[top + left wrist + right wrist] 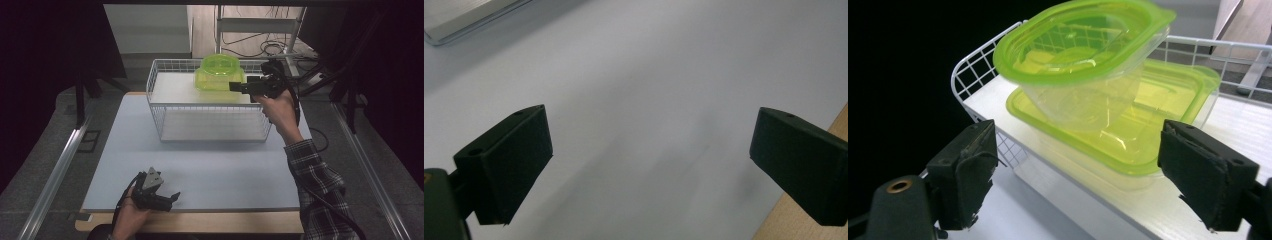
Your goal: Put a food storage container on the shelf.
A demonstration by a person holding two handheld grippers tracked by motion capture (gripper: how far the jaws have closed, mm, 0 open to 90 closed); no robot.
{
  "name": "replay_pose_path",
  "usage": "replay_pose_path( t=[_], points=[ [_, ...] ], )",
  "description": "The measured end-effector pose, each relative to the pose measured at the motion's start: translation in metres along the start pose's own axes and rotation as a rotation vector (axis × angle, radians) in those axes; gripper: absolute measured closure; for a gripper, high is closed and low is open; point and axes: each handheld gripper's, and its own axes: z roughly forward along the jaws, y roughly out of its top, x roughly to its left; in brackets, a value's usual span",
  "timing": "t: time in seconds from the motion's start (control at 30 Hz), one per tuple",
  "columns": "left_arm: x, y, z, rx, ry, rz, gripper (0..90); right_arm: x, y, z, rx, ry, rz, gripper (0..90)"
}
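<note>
1. My right fingers (1075, 175) stand released, gaping wide with nothing pressed between the pads; in the right gripper view they frame the green containers without touching them.
2. The small clear plastic tub with the lime-green lid (1083, 55) sits tilted on top of the larger flat lime-green lidded box (1148, 115), so the two make a stack.
3. That stack rests on the white shelf board (1158, 210) inside the white wire basket (210, 127), at its far right end, in the high view just left of my right gripper (235, 87).
4. I judge the tilt comes from the small tub's base not lying flat on the lid below; it looks likely to slide if nudged.
5. My right gripper points leftward at the stack from the basket's right side, level with the upper shelf, which suits either letting go or reaching in over the wire rim.
6. My left fingers (649, 165) are also released, wide apart over bare pale grey counter (664, 75), grasping nothing.
7. My left gripper (172, 196) lies at the near left of the counter, well apart from the basket, seemingly parked so it stays clear of the right hand's work.
</note>
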Motion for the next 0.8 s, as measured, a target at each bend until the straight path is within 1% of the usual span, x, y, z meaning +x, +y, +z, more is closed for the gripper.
replay_pose_path(
  t=[0.2, 0.3, 0.53, 0.67, 0.8],
  points=[
    [0.000, 0.000, 0.000, -0.001, 0.000, 0.000, 3.2, 0.000, -0.009, 0.002, 0.011, 0.014, -0.010, 12.3],
    [0.000, 0.000, 0.000, 0.000, 0.001, 0.000, 3.2, -0.002, -0.014, 0.002, 0.014, 0.015, -0.018, 10.9],
    [0.000, 0.000, 0.001, 0.003, 0.001, 0.001, 3.2, -0.005, -0.024, 0.000, 0.022, 0.024, -0.012, 8.8],
    [0.000, 0.000, 0.001, 0.003, 0.001, 0.002, 3.2, -0.003, -0.028, -0.001, 0.027, 0.023, -0.025, 7.8],
    [-0.001, 0.000, 0.001, 0.007, 0.002, 0.005, 3.2, -0.001, -0.034, -0.001, 0.041, 0.005, -0.051, 7.1]
  ],
)
